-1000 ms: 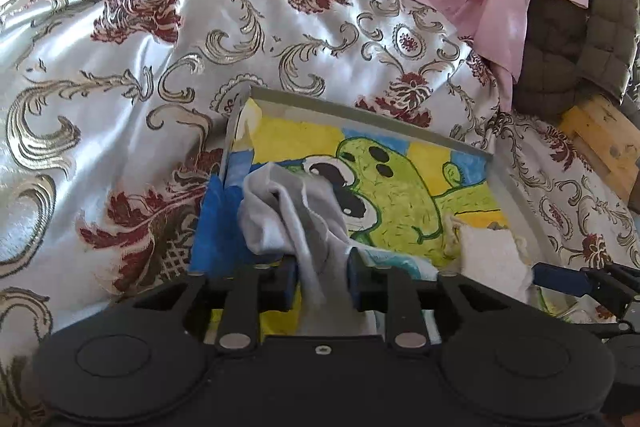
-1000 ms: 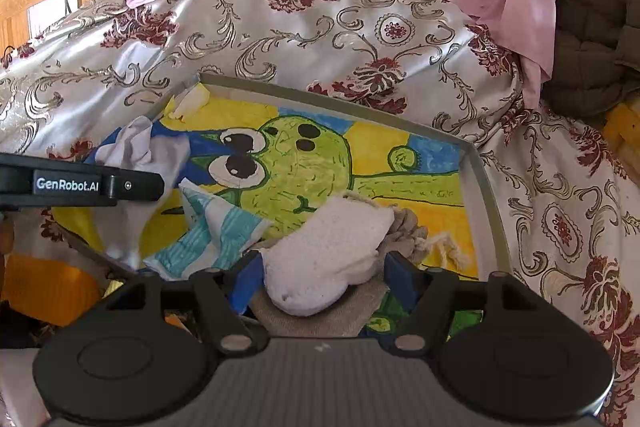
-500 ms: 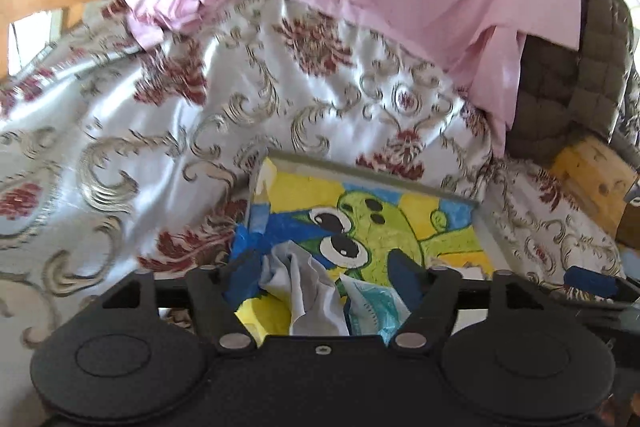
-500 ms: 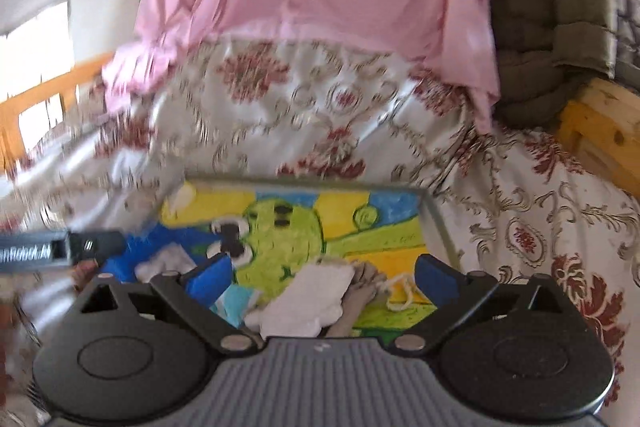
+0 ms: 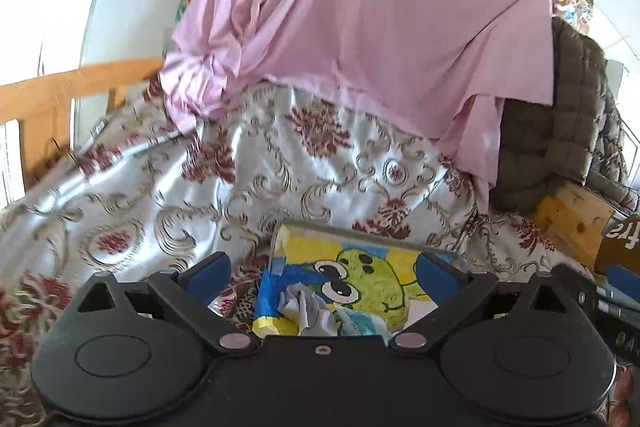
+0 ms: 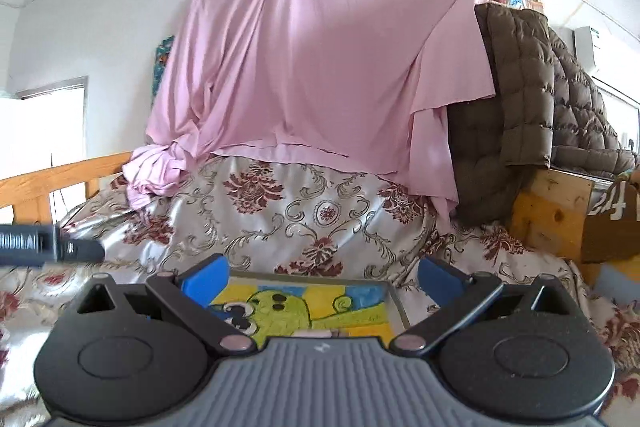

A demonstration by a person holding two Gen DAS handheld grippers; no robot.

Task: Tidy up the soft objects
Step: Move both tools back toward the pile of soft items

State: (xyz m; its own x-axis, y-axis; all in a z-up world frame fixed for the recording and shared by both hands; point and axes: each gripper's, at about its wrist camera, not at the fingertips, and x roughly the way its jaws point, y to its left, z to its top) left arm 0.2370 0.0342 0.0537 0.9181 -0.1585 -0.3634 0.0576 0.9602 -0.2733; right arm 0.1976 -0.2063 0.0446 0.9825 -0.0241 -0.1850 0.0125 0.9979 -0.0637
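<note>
Both the left tool [image 5: 322, 269] and the right tool [image 6: 322, 273] are spread wide and empty above the frog-painted tray [image 5: 360, 245], where a grey cloth [image 5: 306, 313] lies beside a striped cloth [image 5: 366, 323].

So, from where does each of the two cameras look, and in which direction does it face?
Left wrist: sits on the left gripper, looks forward and down at the painted tray holding a grey cloth on the patterned bedspread; its open jaws show.
Right wrist: sits on the right gripper, faces more level toward the pink sheet; its open jaws and the left gripper's tip show.
Shared: tray, bedspread, pink sheet, brown quilted jacket.
</note>
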